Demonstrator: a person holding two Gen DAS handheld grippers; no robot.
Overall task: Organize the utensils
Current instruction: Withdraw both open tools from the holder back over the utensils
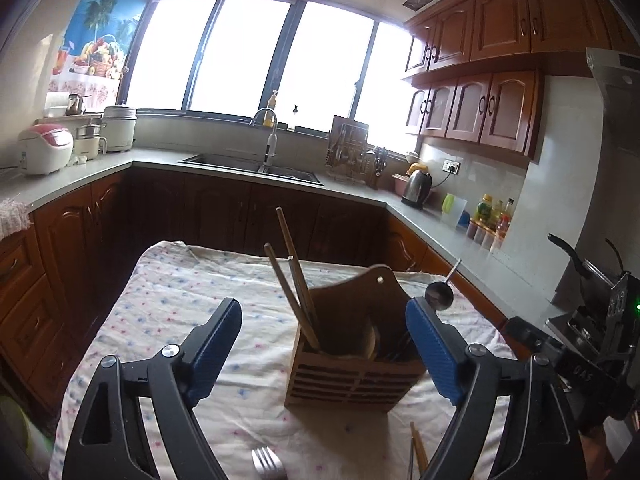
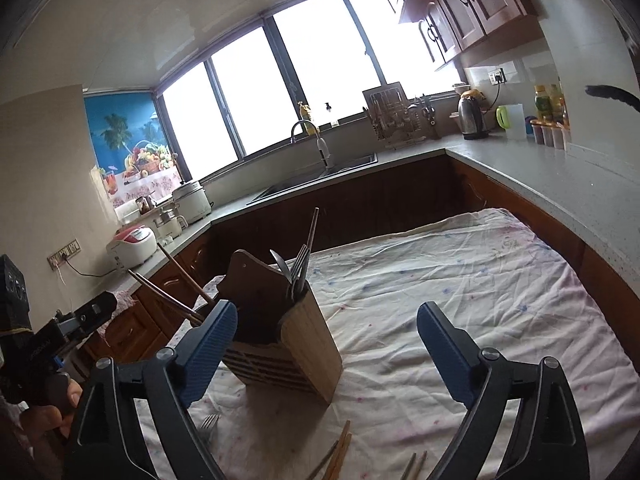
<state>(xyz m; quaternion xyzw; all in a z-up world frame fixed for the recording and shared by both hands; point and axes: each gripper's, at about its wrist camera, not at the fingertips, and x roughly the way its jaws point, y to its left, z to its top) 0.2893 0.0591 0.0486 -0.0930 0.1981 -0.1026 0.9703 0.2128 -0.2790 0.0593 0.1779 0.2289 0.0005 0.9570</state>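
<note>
Nearest to the left wrist camera, a fork (image 1: 267, 461) lies on the floral tablecloth (image 1: 168, 304) at the bottom edge, with only its tines showing, and loose chopsticks (image 1: 418, 450) lie a little to the right of it. Above them the left gripper (image 1: 324, 336) is empty, its two blue fingers (image 1: 218, 344) wide apart. Between the fingers stands the wooden utensil holder (image 1: 356, 360) on the cloth. Two wooden chopsticks (image 1: 294, 276) lean out of its left compartment, tilted to the left. A metal ladle (image 1: 439, 295) rises behind the right finger; which compartment it sits in cannot be told. From the right wrist camera, more loose chopsticks (image 2: 338, 454) and the fork (image 2: 209, 422) lie on the cloth at the bottom. The right gripper (image 2: 328, 340) is also empty, with its fingers (image 2: 444, 354) spread wide. The holder (image 2: 296, 340) stands just beside the left finger, partly behind it. A fork and a spoon (image 2: 298, 270) stand upright in its near compartment, and chopsticks (image 2: 176, 300) lean out to the left. The other gripper body, held in a hand (image 2: 48, 412), shows at the left edge.
</note>
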